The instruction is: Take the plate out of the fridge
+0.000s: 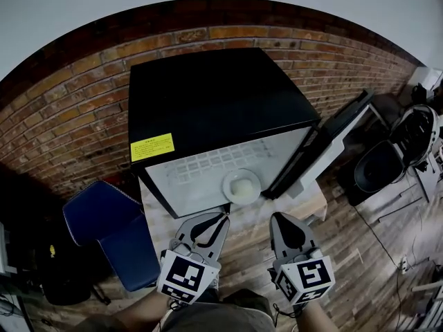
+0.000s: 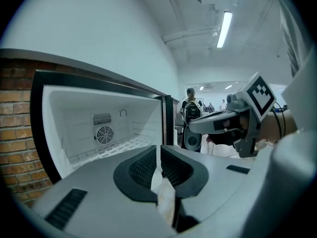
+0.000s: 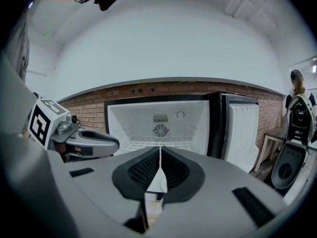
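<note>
A black mini fridge stands open against the brick wall, showing a white inside with a wire shelf. A white plate lies at the shelf's front edge. My left gripper is just in front of the plate, slightly to its left, with its jaws shut on nothing. The right gripper hangs to the plate's right, near the foot of the open door, also shut and empty. In both gripper views the fridge's inside fills the background and the jaws hide the plate.
The fridge door swings out to the right. A blue padded seat sits on the floor at the left. At the right stand a black round chair and other gear. A person stands far off.
</note>
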A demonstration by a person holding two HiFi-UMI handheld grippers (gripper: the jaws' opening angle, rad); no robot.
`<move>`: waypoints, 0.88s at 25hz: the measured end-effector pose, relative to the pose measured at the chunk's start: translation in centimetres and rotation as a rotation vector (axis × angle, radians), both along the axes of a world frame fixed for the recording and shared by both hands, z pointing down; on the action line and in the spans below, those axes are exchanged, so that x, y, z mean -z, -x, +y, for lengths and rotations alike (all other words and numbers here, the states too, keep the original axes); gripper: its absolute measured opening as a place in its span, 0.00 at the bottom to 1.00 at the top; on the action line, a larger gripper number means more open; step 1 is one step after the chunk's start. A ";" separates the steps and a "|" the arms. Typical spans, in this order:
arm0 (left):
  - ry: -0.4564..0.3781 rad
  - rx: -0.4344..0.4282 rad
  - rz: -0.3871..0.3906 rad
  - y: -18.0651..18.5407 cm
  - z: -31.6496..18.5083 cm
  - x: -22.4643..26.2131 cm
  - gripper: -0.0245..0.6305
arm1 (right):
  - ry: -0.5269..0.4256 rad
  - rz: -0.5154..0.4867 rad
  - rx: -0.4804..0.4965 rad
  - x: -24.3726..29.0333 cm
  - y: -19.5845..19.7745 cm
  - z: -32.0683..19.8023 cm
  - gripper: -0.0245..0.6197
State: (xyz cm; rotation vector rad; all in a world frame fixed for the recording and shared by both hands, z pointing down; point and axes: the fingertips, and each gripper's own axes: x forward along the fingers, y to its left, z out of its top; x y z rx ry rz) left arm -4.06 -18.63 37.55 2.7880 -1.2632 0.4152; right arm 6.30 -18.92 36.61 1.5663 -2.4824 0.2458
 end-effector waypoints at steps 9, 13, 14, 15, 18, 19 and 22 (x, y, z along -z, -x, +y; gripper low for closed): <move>0.110 0.088 0.101 -0.3 -2.9 -2.3 0.10 | 0.067 -0.136 0.007 -2.9 -2.0 -3.6 0.09; 0.156 0.148 0.161 -0.7 -4.3 -2.9 0.10 | 0.112 -0.155 0.028 -4.5 -2.8 -5.1 0.09; 0.173 0.164 0.183 -0.9 -4.6 -3.2 0.10 | 0.123 -0.159 0.030 -4.9 -3.1 -5.4 0.09; 0.190 0.180 0.206 -1.0 -5.0 -3.4 0.09 | 0.133 -0.166 0.031 -5.3 -3.4 -5.8 0.09; 0.238 0.219 0.265 -1.3 -6.0 -4.3 0.08 | 0.165 -0.199 0.037 -6.5 -4.0 -6.7 0.09; 0.255 0.229 0.283 -1.4 -6.2 -4.7 0.08 | 0.177 -0.211 0.043 -6.9 -4.1 -6.9 0.09; 0.315 0.250 0.346 -1.8 -7.0 -6.0 0.08 | 0.212 -0.226 0.057 -8.4 -4.4 -7.7 0.09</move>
